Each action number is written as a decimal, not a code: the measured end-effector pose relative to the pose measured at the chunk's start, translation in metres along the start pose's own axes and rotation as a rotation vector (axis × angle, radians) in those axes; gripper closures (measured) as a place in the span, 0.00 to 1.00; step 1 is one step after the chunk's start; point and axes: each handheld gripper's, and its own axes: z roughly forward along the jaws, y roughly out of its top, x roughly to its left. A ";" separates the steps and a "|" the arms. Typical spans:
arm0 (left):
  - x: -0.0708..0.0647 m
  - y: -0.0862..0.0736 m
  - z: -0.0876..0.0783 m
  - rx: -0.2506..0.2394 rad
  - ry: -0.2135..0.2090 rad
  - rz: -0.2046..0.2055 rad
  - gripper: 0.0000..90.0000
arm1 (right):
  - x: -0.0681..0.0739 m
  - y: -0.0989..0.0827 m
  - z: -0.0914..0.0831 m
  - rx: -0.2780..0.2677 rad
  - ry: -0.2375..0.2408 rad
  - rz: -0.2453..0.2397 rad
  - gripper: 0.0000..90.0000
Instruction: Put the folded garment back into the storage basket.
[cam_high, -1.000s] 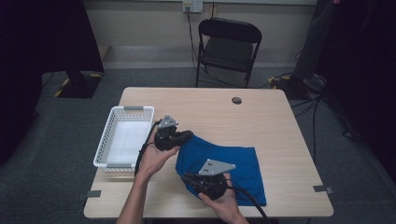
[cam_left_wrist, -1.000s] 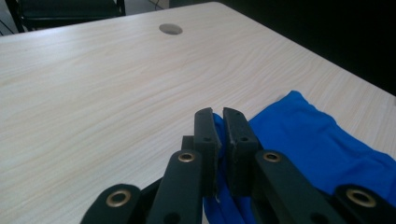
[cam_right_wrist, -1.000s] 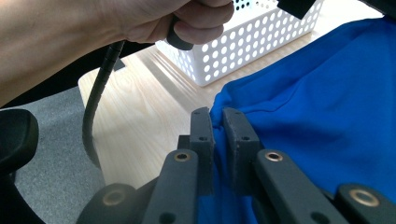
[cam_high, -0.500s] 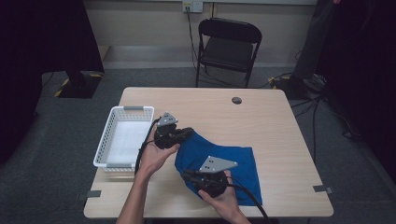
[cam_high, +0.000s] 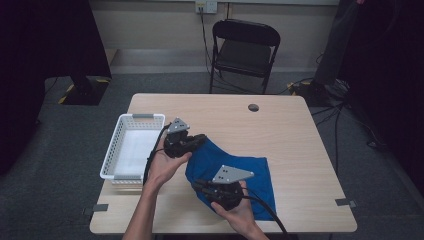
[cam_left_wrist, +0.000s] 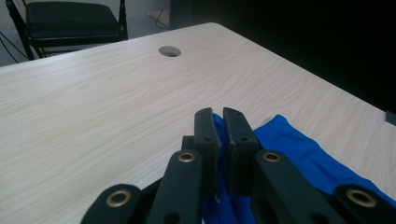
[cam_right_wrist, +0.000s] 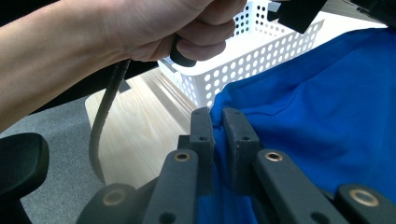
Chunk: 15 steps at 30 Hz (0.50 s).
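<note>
High view: a blue cloth (cam_high: 235, 175) is spread on the near half of the counter (cam_high: 295, 135), just right of a white perforated basket (cam_high: 131, 147) set at the counter's left edge. The left gripper (cam_high: 196, 142) is held at the cloth's far-left corner, and the right gripper (cam_high: 202, 187) at its near-left edge. Both are placed along the same side, which is judged to suit folding or lifting the cloth toward the basket.

Left gripper view: the jaws are drawn almost together, with a thin fold of blue cloth (cam_left_wrist: 289, 149) pinched between them. The corner is held just clear of the bare wood, so the fabric hangs free.

Right gripper view: the jaws are likewise nearly closed on the cloth's edge (cam_right_wrist: 299, 112), the fabric bunched between the pads. The person's left hand (cam_right_wrist: 187, 23) is seen above, and the basket (cam_right_wrist: 243, 65) lies close behind the cloth.
</note>
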 end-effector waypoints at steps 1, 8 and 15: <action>0.000 0.001 0.000 0.001 0.005 0.003 0.95 | 0.000 0.001 0.000 -0.002 0.000 -0.003 0.92; -0.003 0.009 -0.002 -0.006 -0.009 0.011 0.95 | 0.000 0.010 0.000 -0.016 -0.001 -0.005 0.92; -0.004 0.019 -0.012 -0.021 0.007 0.018 0.95 | 0.006 0.021 0.000 -0.044 0.007 -0.013 0.92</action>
